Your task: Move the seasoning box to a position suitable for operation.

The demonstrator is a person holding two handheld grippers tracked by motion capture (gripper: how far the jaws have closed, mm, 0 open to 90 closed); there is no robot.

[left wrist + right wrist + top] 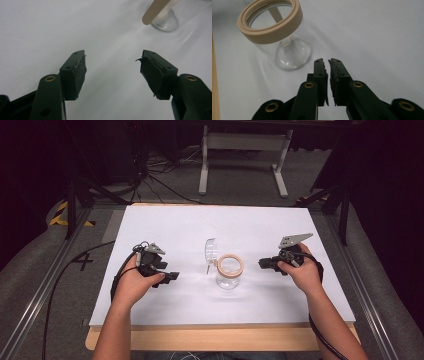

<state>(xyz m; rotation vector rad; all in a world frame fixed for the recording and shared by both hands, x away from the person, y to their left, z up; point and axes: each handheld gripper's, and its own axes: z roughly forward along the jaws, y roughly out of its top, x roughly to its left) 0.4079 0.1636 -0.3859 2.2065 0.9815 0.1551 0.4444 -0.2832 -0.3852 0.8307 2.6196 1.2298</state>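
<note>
A clear glass jar with a tan rubber rim stands upright at the middle of the white board. Its clear lid is swung open on the jar's left. My left gripper rests on the board left of the jar, its jaws pointing at it. In the left gripper view it is open with nothing between the pads, and the jar's base sits far ahead. My right gripper is right of the jar. In the right gripper view it is shut on nothing, just short of the jar.
The board lies on a wooden table whose front edge shows below it. Grey rails run along both sides. A white metal stand and loose cables are on the floor behind.
</note>
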